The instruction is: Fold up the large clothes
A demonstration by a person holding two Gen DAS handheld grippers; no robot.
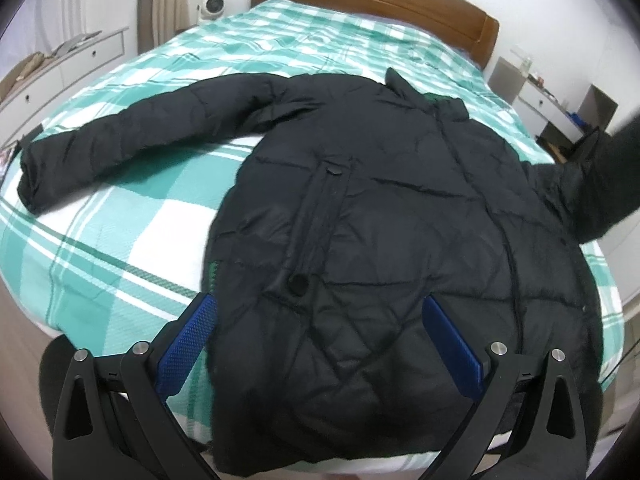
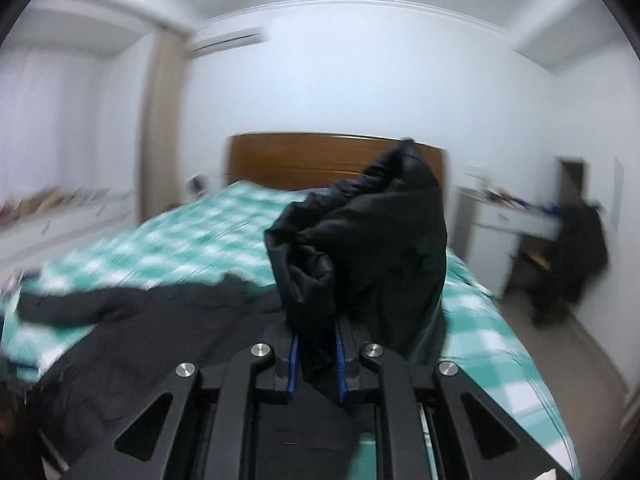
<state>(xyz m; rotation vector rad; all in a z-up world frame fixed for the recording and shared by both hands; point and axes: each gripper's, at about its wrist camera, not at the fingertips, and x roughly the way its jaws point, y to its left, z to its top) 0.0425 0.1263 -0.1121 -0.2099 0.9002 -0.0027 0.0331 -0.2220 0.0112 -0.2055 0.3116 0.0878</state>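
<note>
Right fingers clamping jacket sleeve, left fingers spread above hem

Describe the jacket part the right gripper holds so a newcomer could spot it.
Start at the green-checked bed with the wooden headboard. On it lies a black puffer jacket. The right gripper pinches its sleeve, bunched and raised, unlike the other sleeve, flat on the bed.
</note>
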